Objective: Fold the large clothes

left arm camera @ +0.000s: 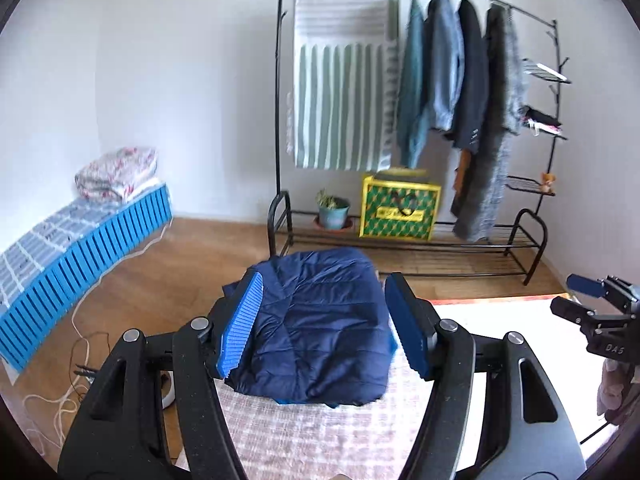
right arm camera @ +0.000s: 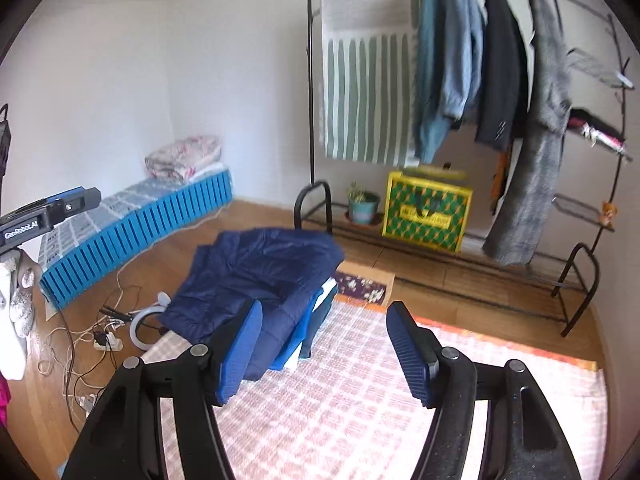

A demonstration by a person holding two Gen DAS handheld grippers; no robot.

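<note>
A folded navy quilted jacket (left arm camera: 316, 328) lies on top of a small pile of folded clothes at the far left edge of the pink checked mat (left arm camera: 304, 436). In the right wrist view the jacket (right arm camera: 256, 280) sits on blue and white folded items. My left gripper (left arm camera: 324, 324) is open and empty, held above and just before the jacket. My right gripper (right arm camera: 324, 348) is open and empty, over the mat to the right of the pile. It also shows at the right edge of the left wrist view (left arm camera: 592, 300).
A black clothes rack (left arm camera: 416, 120) with hanging coats and a striped towel stands at the back wall. A yellow-green bag (left arm camera: 400, 208) and a potted plant (left arm camera: 332, 208) sit on its lower shelf. A blue slatted bed (left arm camera: 80, 264) is left. Cables (right arm camera: 92, 332) lie on the wooden floor.
</note>
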